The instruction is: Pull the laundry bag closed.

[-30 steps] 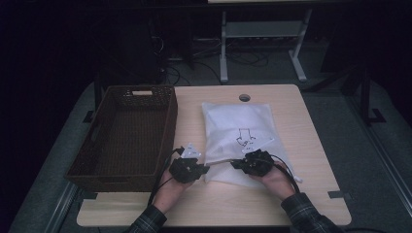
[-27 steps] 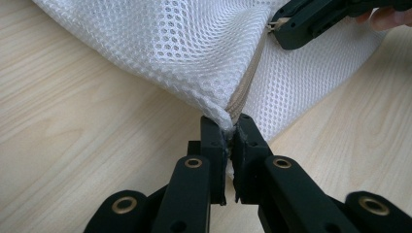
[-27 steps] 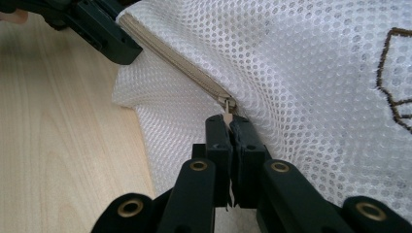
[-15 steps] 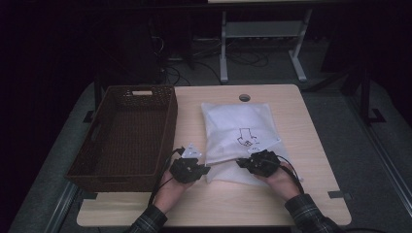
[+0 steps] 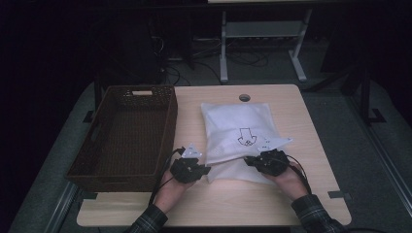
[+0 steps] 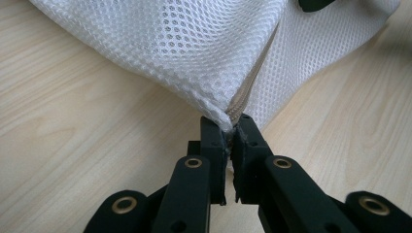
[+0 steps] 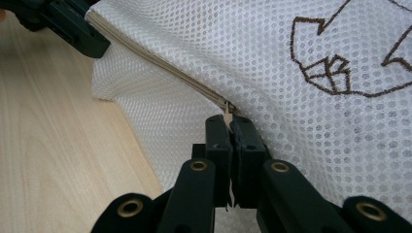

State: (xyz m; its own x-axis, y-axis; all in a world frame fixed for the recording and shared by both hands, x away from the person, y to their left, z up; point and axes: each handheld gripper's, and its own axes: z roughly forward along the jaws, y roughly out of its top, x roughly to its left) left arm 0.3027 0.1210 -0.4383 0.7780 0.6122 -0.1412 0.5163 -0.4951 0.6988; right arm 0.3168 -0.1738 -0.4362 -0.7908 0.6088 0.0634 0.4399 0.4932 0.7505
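White mesh bag (image 5: pixel 237 131): left claw (image 6: pixel 228 133) pinches its corner, right claw (image 7: pixel 228 119) grips the zipper pull (image 7: pixel 226 108); tugging sideways could slip it free.

**My table and what rests on it**

I work at a pale wood table (image 5: pixel 311 145) with a round cable hole (image 5: pixel 244 97) near its far edge. On my left a dark woven basket (image 5: pixel 128 133) stands on it, its outer side reaching past the table's left edge. Just right of the basket, with a strip of bare wood between them, a white mesh bag (image 5: pixel 238 136) lies flat on the middle of the top, a brown drawing on its upper face.
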